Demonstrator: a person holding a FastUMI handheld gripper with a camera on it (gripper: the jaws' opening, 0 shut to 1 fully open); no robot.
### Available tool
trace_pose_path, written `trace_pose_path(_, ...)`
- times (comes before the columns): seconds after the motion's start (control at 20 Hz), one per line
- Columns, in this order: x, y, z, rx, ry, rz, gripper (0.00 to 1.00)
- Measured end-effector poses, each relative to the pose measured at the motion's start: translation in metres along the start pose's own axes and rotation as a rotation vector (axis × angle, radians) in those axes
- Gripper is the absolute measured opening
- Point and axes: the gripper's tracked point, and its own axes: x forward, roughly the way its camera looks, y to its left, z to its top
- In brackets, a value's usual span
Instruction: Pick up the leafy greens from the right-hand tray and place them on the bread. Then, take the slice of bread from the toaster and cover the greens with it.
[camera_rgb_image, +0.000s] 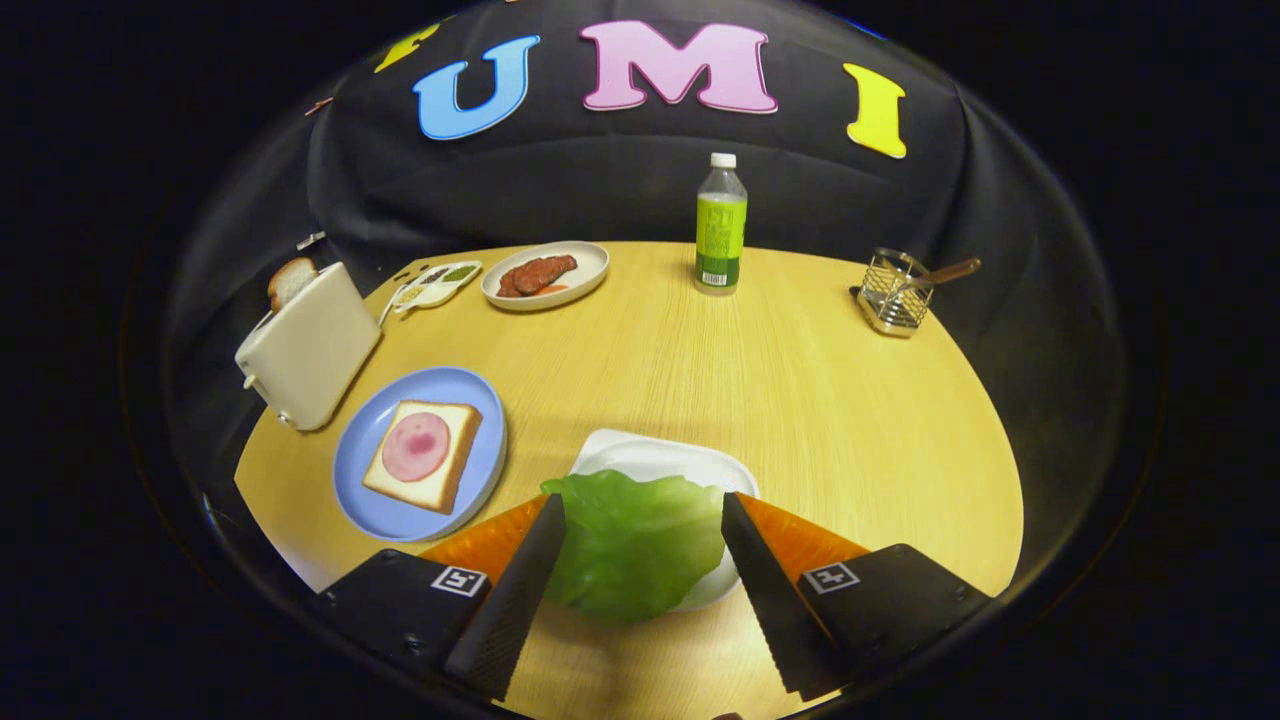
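A green lettuce leaf (635, 545) lies on the white tray (660, 458), hanging over its near edge. My gripper (640, 500) is open, one finger on each side of the leaf, and the leaf spans nearly the whole gap. To the left, a blue plate (400, 515) holds a bread slice topped with a round of ham (425, 455). Beyond the plate stands a white toaster (310, 345) with a slice of bread (290, 282) sticking out of its slot.
At the back of the round wooden table are a white plate with sausage (545, 275), a small divided condiment dish (438, 282), a green-labelled bottle (720, 225) and, far right, a wire holder with a wooden utensil (893, 292).
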Motion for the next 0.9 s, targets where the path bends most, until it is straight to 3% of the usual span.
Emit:
trace_pose_path(0.7,0.035,0.001,-0.046,-0.06,0.113,0.001,0.99)
trace_pose_path(0.8,0.032,0.007,-0.046,-0.067,0.115,0.012,0.93)
trace_pose_path(0.9,0.033,0.011,-0.047,-0.08,0.117,0.018,0.72)
